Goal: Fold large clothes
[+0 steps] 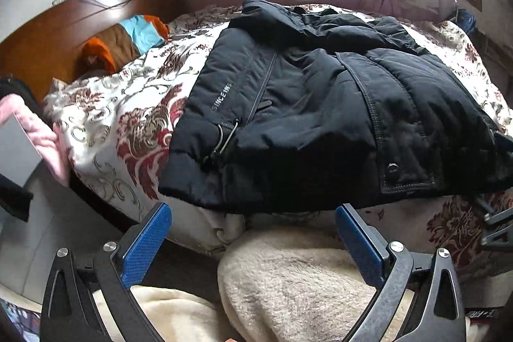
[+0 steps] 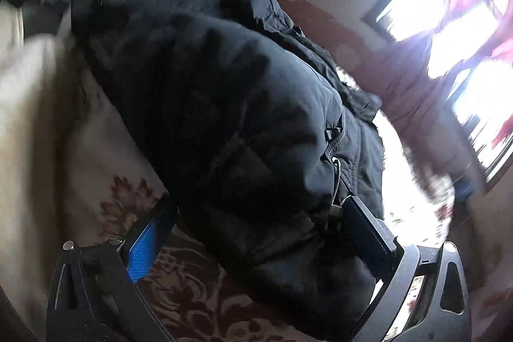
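A black padded jacket (image 1: 320, 104) lies across the floral bedspread (image 1: 128, 104), filling the centre and right of the left wrist view, with its hem at the lower edge of the bed.

The left tool (image 1: 253, 233) is open and empty, its blue pads spread wide just short of the hem, above a cream fleece blanket (image 1: 288, 278) in the lower middle of the frame.

In the right wrist view the jacket (image 2: 224, 117) runs diagonally from upper left to lower right, and a thick fold of it sits between the pads of the right tool (image 2: 259, 223). The picture is blurred and the jaws stand wide, so I cannot tell whether it is pinching the cloth or only straddling it.

The jacket looks soft, bulky and springy, with a smooth shell that could slip; it is probably light for its size but inclined to puff back open. A firm hold on a seamed edge, such as the hem or the snap-button placket (image 1: 391, 167), seems safer than a pinch on loose quilting.

Only the left view shows the whole layout: the wooden headboard (image 1: 64, 21), the striped pillow (image 1: 128, 40), the lettering and the drawcord. Only the right view shows the near bottom corner up close, with a zipper pull.
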Demonstrator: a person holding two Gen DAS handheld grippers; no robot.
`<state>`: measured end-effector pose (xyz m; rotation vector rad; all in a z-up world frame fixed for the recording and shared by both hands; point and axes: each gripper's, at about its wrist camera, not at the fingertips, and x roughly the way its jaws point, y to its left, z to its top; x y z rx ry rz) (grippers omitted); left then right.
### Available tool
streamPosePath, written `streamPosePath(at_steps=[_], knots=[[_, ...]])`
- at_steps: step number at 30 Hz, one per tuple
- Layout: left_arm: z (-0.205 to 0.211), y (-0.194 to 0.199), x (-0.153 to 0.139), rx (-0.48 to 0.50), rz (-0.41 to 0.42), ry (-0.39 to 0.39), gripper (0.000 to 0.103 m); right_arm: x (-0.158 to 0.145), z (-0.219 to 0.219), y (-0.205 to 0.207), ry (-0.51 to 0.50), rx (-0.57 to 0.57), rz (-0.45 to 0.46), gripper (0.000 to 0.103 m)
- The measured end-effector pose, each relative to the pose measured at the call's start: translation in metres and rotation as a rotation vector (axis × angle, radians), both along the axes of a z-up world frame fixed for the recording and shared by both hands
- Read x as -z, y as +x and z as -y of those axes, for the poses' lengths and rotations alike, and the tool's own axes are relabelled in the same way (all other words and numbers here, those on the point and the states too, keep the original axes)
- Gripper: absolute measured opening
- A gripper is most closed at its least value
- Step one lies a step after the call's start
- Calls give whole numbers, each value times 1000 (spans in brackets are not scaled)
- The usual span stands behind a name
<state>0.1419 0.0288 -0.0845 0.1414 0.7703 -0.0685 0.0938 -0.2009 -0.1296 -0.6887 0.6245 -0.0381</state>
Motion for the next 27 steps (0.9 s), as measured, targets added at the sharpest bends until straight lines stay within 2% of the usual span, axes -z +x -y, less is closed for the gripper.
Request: streamPosePath(at_steps=[6,10,14,16,18,20,23,25,27], knots=[[-1,-3,6,13,-11,9,102,19,-17,-7,-192,9,70,101],[-1,-1,9,12,-25,5,102,25,-23,-9,-241,14,119,101],[-1,-1,10,13,-30,5,102,18,-32,-10,-310,25,267,101],[-1,-1,10,14,-29,5,102,1,-32,-11,-252,17,300,101],[-1,-1,9,16,-26,2,102,-23,-27,-10,-137,-6,301,101],[-2,-2,8,21,-18,-8,102,-44,-17,-4,-19,-24,267,101],[0,-6,4,39,0,-32,102,-83,10,10,240,-53,171,101],[2,-9,0,56,17,-47,102,-100,27,20,360,-63,126,101],[5,-13,-3,75,34,-53,102,-108,47,38,424,-78,105,101]])
